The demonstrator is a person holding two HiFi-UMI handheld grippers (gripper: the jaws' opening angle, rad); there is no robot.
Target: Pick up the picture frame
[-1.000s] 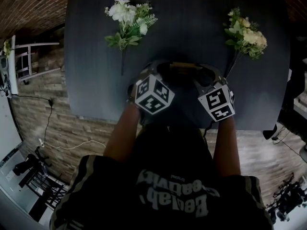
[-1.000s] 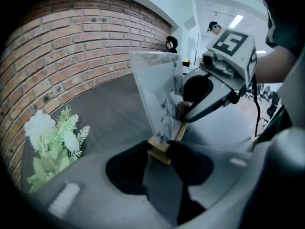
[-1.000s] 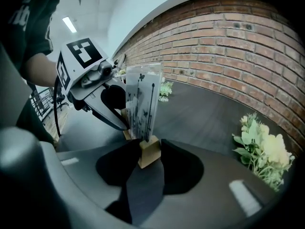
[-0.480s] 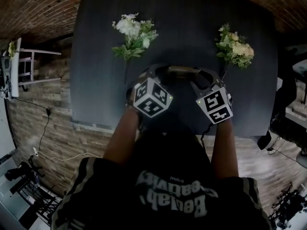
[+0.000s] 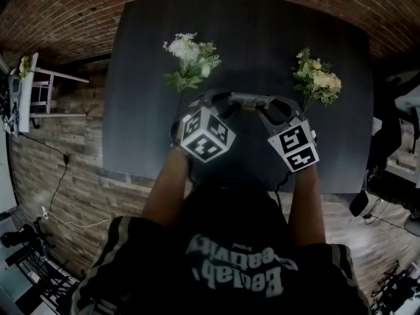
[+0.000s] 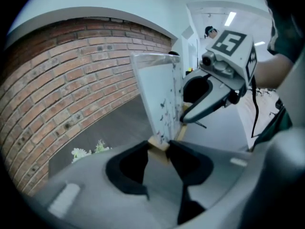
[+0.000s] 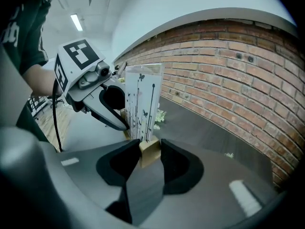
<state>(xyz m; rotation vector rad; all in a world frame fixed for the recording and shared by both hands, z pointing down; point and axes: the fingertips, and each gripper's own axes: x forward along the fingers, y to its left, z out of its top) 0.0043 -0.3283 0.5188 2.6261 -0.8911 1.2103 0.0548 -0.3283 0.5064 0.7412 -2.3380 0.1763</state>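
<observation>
A bunch of white flowers (image 5: pixel 190 61) lies on the left of the dark grey worktop (image 5: pixel 144 110). The left claw (image 6: pixel 159 150) pinches one light wooden foot of the clear picture frame (image 6: pixel 159 92) with little black prints, and the right claw (image 7: pixel 148 149) pinches the other foot. The frame stands upright between them, over the worktop's middle. A bunch of yellow flowers (image 5: pixel 318 81) lies on the right.
</observation>
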